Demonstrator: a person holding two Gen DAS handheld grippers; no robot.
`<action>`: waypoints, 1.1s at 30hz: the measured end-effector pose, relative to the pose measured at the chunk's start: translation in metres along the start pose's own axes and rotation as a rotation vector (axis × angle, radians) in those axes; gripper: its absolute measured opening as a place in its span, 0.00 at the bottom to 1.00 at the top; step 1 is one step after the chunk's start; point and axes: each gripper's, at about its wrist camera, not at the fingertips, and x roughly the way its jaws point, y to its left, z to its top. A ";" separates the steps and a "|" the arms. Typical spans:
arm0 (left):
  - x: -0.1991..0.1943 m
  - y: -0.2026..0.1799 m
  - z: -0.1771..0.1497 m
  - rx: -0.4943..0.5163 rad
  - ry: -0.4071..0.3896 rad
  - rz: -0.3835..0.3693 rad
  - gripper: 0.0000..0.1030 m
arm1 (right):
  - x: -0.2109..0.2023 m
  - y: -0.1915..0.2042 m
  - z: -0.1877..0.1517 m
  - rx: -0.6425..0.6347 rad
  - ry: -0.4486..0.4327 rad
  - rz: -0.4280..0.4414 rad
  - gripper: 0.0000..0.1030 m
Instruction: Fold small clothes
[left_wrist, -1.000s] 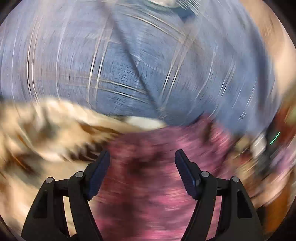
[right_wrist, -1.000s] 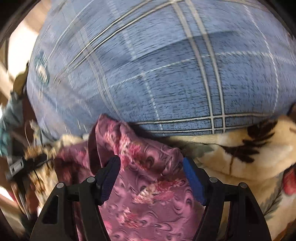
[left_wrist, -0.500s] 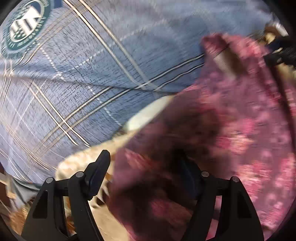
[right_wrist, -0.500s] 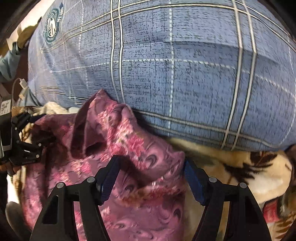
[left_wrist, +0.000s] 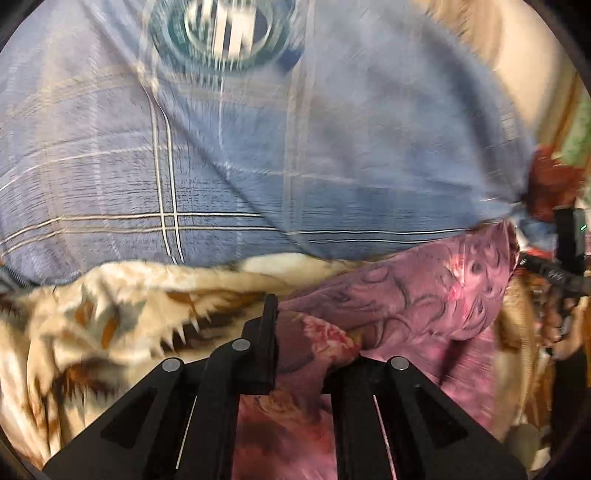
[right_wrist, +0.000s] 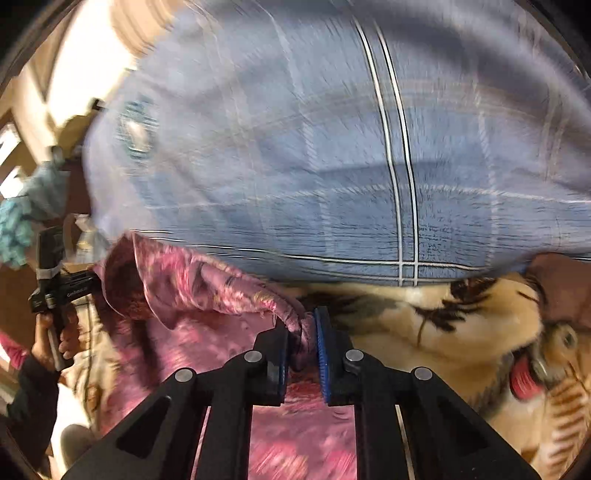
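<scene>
The left gripper (left_wrist: 291, 347) has just clamped onto one end of the pink floral garment (left_wrist: 413, 295), lifted over the tiger-print blanket (left_wrist: 110, 314); the right gripper (right_wrist: 301, 343) has just pinched its other bunched edge, near the blue plaid pillow (right_wrist: 332, 166).

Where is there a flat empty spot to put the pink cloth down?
The blue plaid sheet is bare beyond the tiger blanket. Nearer, it is crowded: the pink cloth, pinched by both grippers, bunches over that blanket.

Right gripper (right_wrist: 301, 334) jaws just closed, pinching pink floral cloth (right_wrist: 207, 295), blue plaid sheet (right_wrist: 332, 166) behind
</scene>
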 end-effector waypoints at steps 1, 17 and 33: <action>-0.018 -0.008 -0.013 0.008 -0.007 -0.013 0.05 | -0.016 0.006 -0.009 -0.015 -0.022 0.017 0.12; -0.060 -0.030 -0.221 -0.174 0.120 -0.012 0.45 | -0.071 0.036 -0.249 0.189 0.152 -0.045 0.41; -0.097 -0.025 -0.267 -0.482 -0.048 -0.101 0.67 | -0.118 0.020 -0.253 0.533 -0.101 0.149 0.73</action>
